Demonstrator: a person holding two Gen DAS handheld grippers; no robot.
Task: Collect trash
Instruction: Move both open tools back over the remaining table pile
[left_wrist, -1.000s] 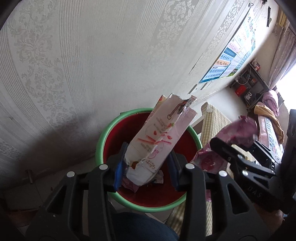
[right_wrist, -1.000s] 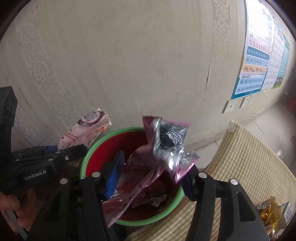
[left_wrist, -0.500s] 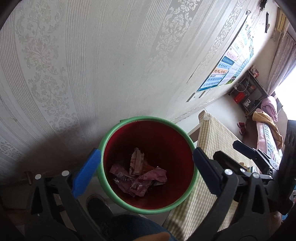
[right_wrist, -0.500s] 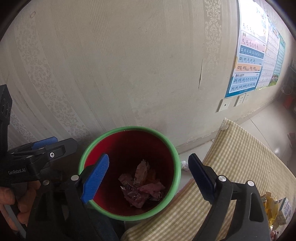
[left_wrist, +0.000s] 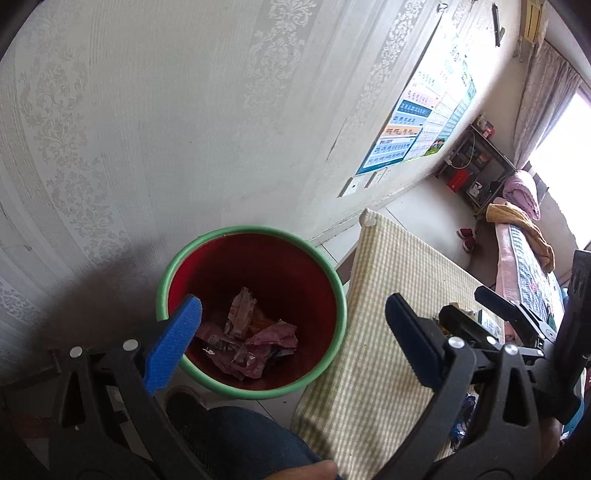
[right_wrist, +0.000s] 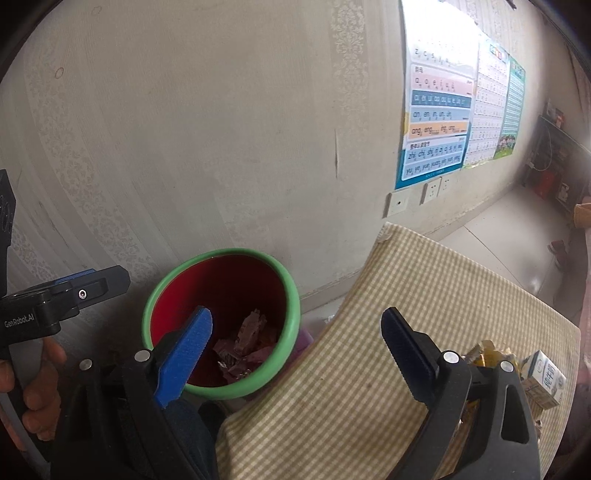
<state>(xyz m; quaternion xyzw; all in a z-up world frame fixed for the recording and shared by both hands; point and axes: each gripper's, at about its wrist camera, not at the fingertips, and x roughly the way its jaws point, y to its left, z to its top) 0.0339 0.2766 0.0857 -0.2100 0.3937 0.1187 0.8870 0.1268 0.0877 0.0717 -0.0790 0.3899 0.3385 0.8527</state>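
A red bin with a green rim (left_wrist: 334, 275) (right_wrist: 293, 295) stands on the floor by the wall, left of the table. Crumpled pink and white wrappers (left_wrist: 245, 338) (right_wrist: 245, 347) lie in its bottom. My left gripper (left_wrist: 293, 325) is open and empty, its left pad over the bin's near edge. My right gripper (right_wrist: 297, 339) is open and empty, above the bin's right rim and the table edge. The right gripper also shows in the left wrist view (left_wrist: 491, 317), and the left one in the right wrist view (right_wrist: 88, 286).
A table with a yellow checked cloth (left_wrist: 391, 280) (right_wrist: 443, 295) stands right of the bin. A small milk carton (right_wrist: 545, 378) and yellow wrappers (right_wrist: 487, 350) lie at its right end. A patterned wall is close behind. My leg and shoe (left_wrist: 184, 402) are below the bin.
Both grippers opened and dropped their wrappers into the bin. Since then both have drawn back and turned right, toward the table.
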